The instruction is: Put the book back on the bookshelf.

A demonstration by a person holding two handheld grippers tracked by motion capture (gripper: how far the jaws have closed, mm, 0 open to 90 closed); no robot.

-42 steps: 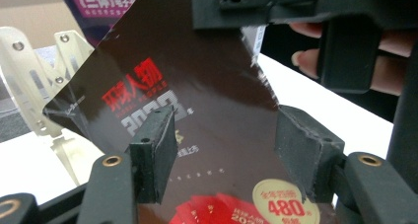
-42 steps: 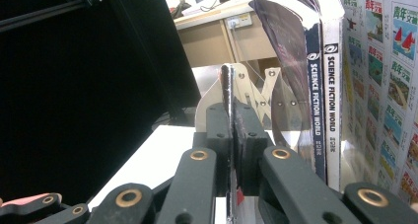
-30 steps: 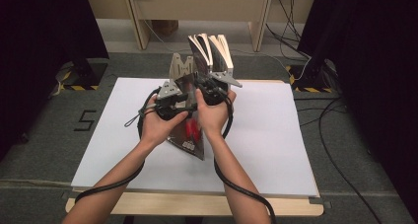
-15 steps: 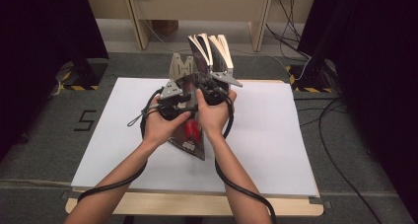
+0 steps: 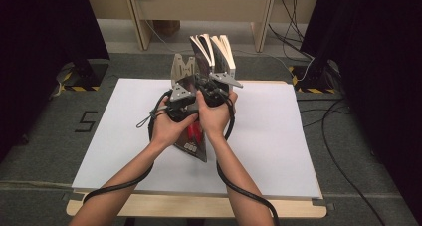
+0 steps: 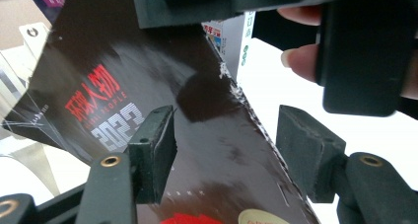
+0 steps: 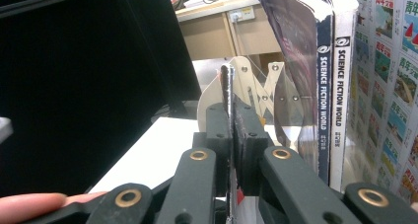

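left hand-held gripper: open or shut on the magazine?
Open. In its own view the left hand-held gripper has both jaws spread wide, the dark magazine cover lying beyond them, unpinched.

From high view my hands cover both grippers, so I can't read the jaws there. Dark magazine runs off the left gripper view top and bottom; I can't tell if the parted jaws touch it. In the right gripper view its lower part is hidden behind the closed jaws, edge-on. Books' tops are cut off, right of jaws. Counter front edge partly behind my forearms.
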